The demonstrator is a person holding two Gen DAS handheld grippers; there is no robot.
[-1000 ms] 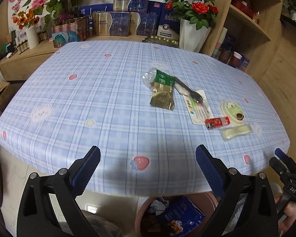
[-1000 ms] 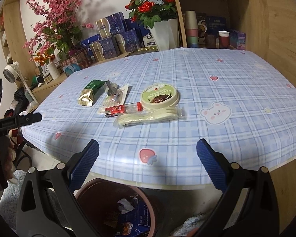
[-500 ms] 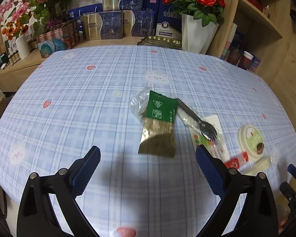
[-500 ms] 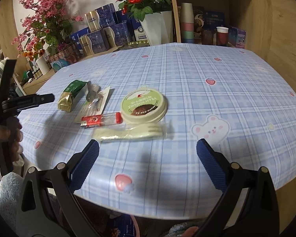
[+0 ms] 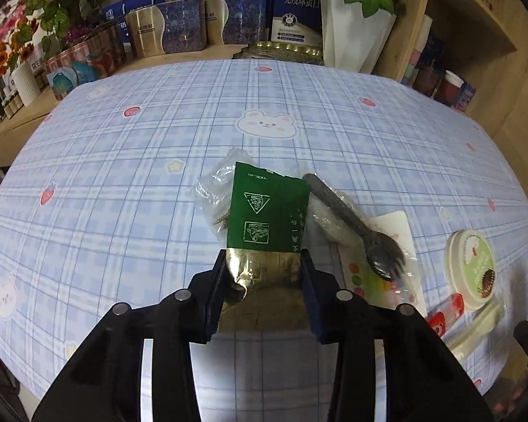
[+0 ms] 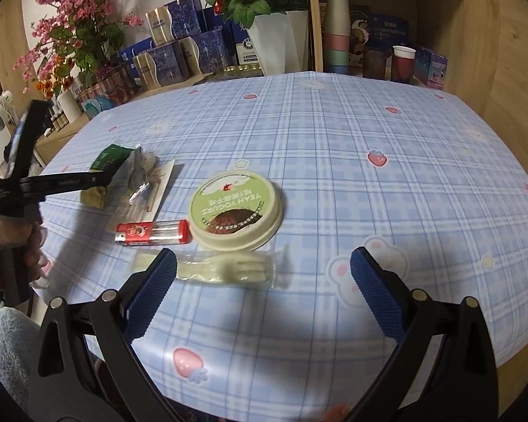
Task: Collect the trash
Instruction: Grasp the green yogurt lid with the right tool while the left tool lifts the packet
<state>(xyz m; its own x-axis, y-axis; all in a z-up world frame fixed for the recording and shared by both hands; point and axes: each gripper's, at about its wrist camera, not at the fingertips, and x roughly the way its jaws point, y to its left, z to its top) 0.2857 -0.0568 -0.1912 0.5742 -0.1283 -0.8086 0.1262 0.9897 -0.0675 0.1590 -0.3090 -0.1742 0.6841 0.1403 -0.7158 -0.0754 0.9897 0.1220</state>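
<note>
A green and gold packet (image 5: 267,207) lies flat on the plaid tablecloth (image 5: 123,176), partly over a clear wrapper. My left gripper (image 5: 264,263) has its jaws closing on the packet's gold end, and both pads touch its sides. To the right lie a black spork in clear film (image 5: 355,225), a white card (image 5: 392,227), a red lighter (image 6: 151,232) and a green yogurt lid (image 6: 236,207). My right gripper (image 6: 263,258) stands open just above a wrapped cream plastic fork (image 6: 228,270). The left gripper (image 6: 98,179), held by a hand (image 6: 17,246), also shows in the right wrist view.
At the table's far edge stand a white vase of red roses (image 5: 352,35) and blue and gold boxes (image 5: 179,28). A wooden shelf with stacked cups (image 6: 338,35) is at the back right. The table's near edge runs just under both grippers.
The left gripper moved forward and down over the packet, and its jaws narrowed from wide apart to the packet's sides. The right gripper came closer to the wrapped fork, still wide.
</note>
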